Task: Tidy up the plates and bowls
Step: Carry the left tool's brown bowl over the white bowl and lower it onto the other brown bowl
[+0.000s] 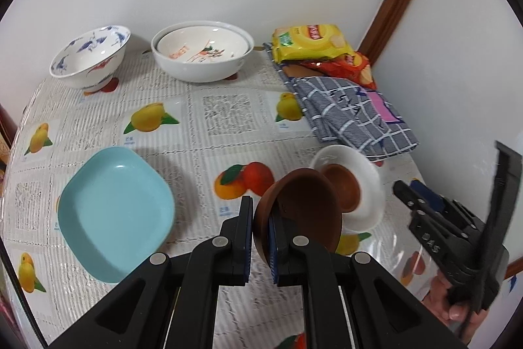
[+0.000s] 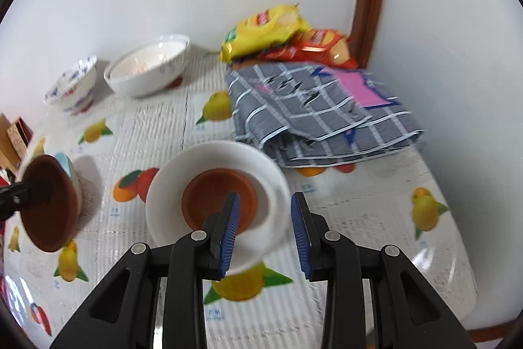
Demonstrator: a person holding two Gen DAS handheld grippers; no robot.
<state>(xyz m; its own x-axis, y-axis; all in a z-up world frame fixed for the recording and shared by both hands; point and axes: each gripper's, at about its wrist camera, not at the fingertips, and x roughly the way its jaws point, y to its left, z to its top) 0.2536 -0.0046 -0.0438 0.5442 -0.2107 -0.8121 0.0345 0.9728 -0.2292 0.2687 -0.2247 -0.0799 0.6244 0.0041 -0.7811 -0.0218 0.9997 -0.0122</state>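
- Carrying a brown bowl [image 1: 299, 211] clenched by its rim in my left tongs [image 1: 261, 237], tilted above the bench [image 1: 202, 120].
- Right tongs [image 2: 264, 229] spread wide, empty, over the white bowl [image 2: 215, 201] and its nested brown dish [image 2: 219, 198]; next, I judge, stacking mine there.

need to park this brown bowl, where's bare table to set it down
Free: the middle strip between the blue plate, the stacked white bowls and the checked cloth. Crowded: right side, where the white plate holds another brown dish beside the cloth.

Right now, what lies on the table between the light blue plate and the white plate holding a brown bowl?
Only patterned tablecloth lies between the light blue plate and the white plate; the left hand-held gripper holds a brown bowl above that stretch, seen in the left wrist view.
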